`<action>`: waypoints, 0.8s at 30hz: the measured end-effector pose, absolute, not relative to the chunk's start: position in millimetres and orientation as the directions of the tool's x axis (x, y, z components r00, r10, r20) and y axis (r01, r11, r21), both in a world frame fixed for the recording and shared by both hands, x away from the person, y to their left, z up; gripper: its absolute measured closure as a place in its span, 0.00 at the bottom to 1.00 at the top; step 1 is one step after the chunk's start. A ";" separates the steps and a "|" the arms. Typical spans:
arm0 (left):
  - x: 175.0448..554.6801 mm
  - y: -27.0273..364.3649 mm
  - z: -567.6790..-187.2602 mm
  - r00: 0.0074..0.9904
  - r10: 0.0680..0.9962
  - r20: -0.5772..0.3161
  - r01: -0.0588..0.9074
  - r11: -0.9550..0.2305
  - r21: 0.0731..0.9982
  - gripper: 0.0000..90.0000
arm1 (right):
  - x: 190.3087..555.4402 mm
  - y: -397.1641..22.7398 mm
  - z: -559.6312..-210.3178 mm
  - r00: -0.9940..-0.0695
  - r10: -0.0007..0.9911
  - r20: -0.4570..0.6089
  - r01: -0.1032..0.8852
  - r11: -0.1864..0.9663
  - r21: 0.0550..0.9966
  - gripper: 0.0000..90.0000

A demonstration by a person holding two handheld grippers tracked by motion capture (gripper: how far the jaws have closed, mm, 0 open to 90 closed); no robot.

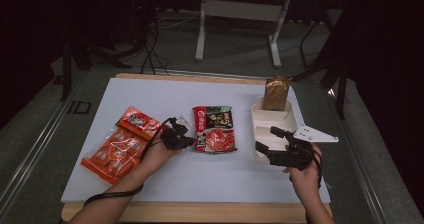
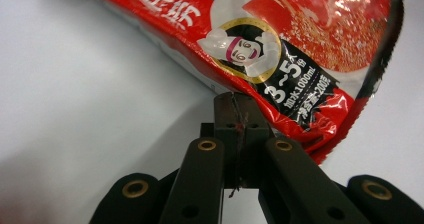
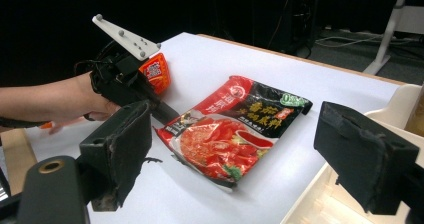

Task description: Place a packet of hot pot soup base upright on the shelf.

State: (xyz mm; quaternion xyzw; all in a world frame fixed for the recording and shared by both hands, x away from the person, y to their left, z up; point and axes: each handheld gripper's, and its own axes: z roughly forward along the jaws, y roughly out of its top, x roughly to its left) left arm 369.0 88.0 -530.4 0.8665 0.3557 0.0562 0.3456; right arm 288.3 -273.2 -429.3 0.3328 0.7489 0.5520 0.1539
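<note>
A red and black hotpot-base packet (image 1: 215, 129) (image 3: 235, 129) lies flat on the white mat near the middle. My left gripper (image 1: 192, 141) (image 2: 234, 101) (image 3: 170, 116) reaches in from the left, its jaws pressed together on the thin near-left edge of that packet (image 2: 280, 44). My right gripper (image 1: 265, 138) (image 3: 240, 154) hovers over the near end of a white compartment tray (image 1: 260, 116) (image 3: 400, 99). Its jaws stand wide apart with nothing between them, pointing toward the packet.
A brown paper bag (image 1: 276, 93) stands in the tray's far compartment. Two orange snack packets (image 1: 112, 151) (image 1: 137, 120) lie at the left of the mat, one of them (image 3: 156, 71) behind the left hand. The mat's (image 1: 200, 179) wooden edge runs along the front.
</note>
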 end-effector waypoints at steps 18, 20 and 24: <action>385.8 97.6 -499.3 0.717 0.685 -0.130 0.558 -0.451 0.697 0.94 | 285.7 -269.7 -428.7 -0.734 0.672 0.098 0.309 0.201 0.930 0.17; 388.9 96.8 -496.2 0.715 0.689 -0.117 0.551 -0.453 0.700 0.92 | 285.5 -268.5 -428.9 -0.735 0.672 0.093 0.307 0.207 0.929 0.17; 397.6 95.4 -492.2 0.706 0.698 -0.120 0.552 -0.436 0.711 0.84 | 285.7 -267.0 -429.5 -0.737 0.670 0.090 0.307 0.213 0.928 0.17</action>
